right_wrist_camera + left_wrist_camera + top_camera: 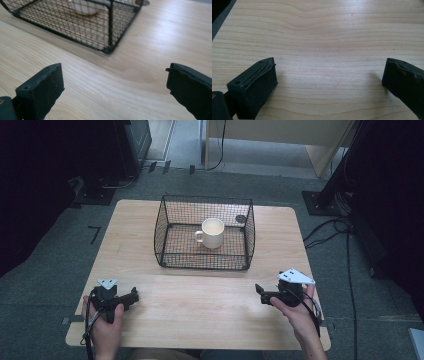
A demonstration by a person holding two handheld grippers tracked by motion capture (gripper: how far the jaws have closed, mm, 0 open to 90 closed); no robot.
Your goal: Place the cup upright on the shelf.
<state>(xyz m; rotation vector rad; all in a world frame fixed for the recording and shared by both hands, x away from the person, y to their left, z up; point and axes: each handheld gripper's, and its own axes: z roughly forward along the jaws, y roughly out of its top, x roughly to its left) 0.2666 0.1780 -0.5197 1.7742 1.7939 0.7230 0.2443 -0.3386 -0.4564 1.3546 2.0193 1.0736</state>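
On the pale wooden table (150, 245), the black wire-mesh basket (170, 220) stands toward the far side with the cream ceramic mug (213, 233) upright inside it, so the mug looks either already placed or not yet lifted out. The left gripper (134, 296) and right gripper (259, 290) rest near the front edge, well apart from the basket, jaws spread and empty.

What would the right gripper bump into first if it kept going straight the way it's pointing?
Probably the black wire basket. The right gripper, jaws wide apart, looks along bare table toward the basket's near corner. The white mug sits inside, behind the mesh. Depth is hard to judge, so it might slip just past that corner.
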